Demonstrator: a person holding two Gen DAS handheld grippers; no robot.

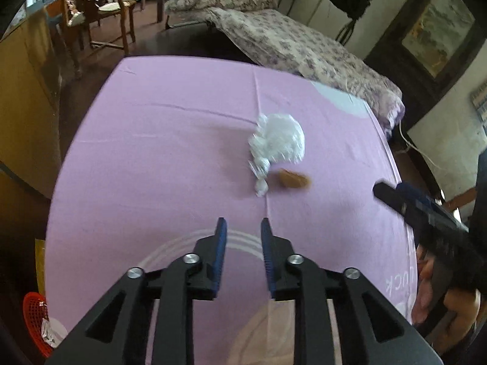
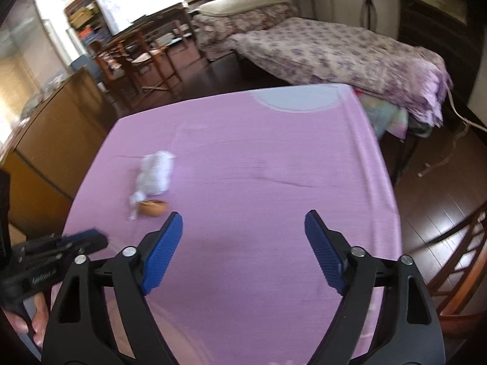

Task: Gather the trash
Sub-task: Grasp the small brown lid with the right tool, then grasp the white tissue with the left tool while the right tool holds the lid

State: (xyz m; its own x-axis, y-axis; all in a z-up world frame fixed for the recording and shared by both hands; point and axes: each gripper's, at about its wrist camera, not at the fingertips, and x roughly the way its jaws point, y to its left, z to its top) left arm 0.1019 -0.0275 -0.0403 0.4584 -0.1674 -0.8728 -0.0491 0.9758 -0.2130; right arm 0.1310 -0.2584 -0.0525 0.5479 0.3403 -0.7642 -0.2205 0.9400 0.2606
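Here crinkled white plastic (image 1: 277, 141) touches a brown lump (image 1: 293, 179) on pink cloth (image 1: 158, 140); both hand-held grippers gape, empty.

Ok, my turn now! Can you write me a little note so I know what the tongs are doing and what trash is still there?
Left tongs: open a little, empty, above the near part of the pink tablecloth.
Right tongs: wide open, empty, also above the cloth.
Trash: a crumpled white plastic bag lies mid-table, with a small brown scrap right beside its knotted end.
A red basket sits on the floor, low to the left of the table.
Done: nothing picked up yet, as far as these views show.
Left: grab the bag and the scrap.
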